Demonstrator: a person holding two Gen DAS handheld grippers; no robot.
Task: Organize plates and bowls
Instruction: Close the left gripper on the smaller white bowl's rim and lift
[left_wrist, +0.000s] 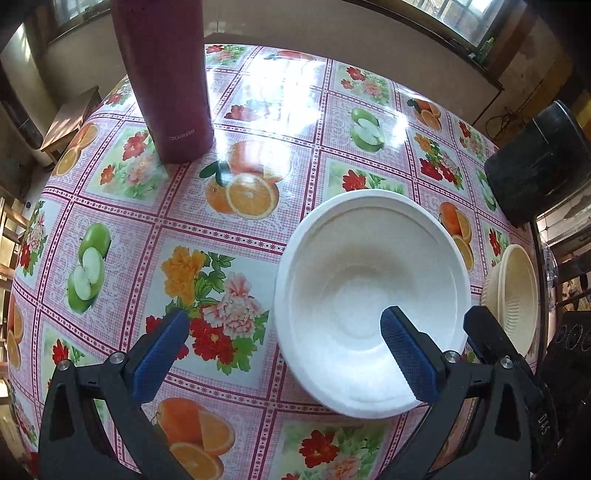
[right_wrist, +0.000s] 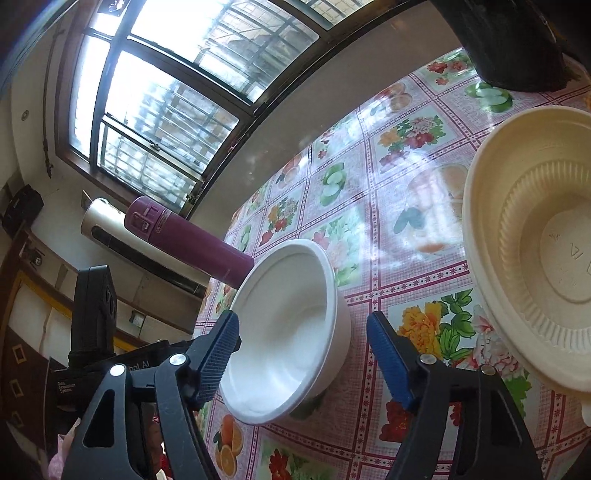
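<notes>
Right wrist only: window.

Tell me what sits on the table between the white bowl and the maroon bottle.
Nothing: only bare fruit-print tablecloth lies between the white bowl and the maroon bottle. The left wrist view shows it best.

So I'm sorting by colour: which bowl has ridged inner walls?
The cream bowl by the table edge; the white bowl beside it is smooth inside.
</notes>
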